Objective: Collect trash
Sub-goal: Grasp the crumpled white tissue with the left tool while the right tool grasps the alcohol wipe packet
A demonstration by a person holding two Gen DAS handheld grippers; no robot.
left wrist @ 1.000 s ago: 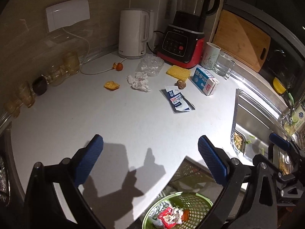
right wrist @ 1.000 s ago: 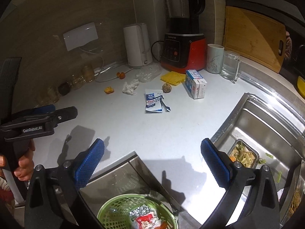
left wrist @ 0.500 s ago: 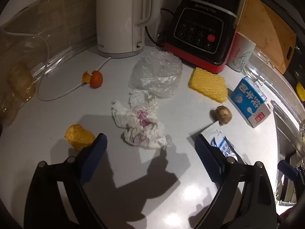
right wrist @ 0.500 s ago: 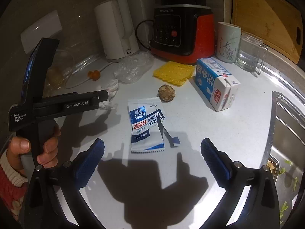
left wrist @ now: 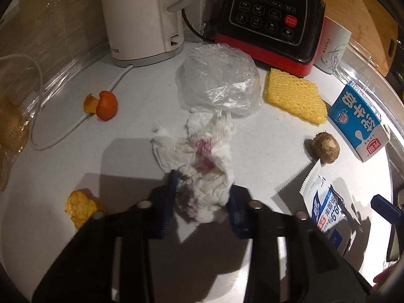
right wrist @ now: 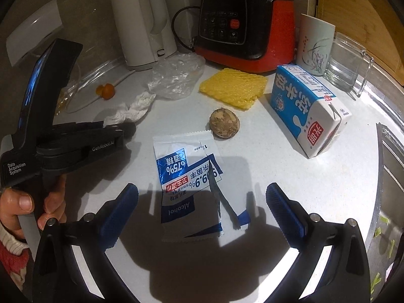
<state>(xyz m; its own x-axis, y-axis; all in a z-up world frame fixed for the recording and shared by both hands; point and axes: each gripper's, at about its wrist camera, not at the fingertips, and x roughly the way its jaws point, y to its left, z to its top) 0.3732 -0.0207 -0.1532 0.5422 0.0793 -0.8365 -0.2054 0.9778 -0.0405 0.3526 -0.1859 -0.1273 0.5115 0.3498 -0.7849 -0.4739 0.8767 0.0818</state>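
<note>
A crumpled white tissue [left wrist: 202,151] with pink stains lies on the white counter [left wrist: 265,151]. My left gripper [left wrist: 202,192] has its near end between its blue pads; its jaws are closing and the pads press into the paper. The right wrist view shows that gripper [right wrist: 118,131] from the side, at the tissue [right wrist: 133,108]. My right gripper [right wrist: 202,192] hovers open just above a torn blue-and-white alcohol wipe packet [right wrist: 186,176], with one finger on each side of it. Other litter: a clear plastic bag [left wrist: 219,83], orange peel [left wrist: 106,104], a brown round husk [left wrist: 325,147].
A white kettle [left wrist: 141,17], a red-and-black blender [left wrist: 272,17], a yellow sponge [left wrist: 293,96], a milk carton [right wrist: 308,111], a mug [right wrist: 315,45] and a glass [right wrist: 348,63] line the back. The sink edge [right wrist: 383,151] runs along the right. A hand [right wrist: 22,207] holds the left gripper's handle.
Both grippers dropped from above the counter's front edge and green basket to the litter. The left jaws narrowed from wide open onto the tissue. The right jaws stayed wide.
</note>
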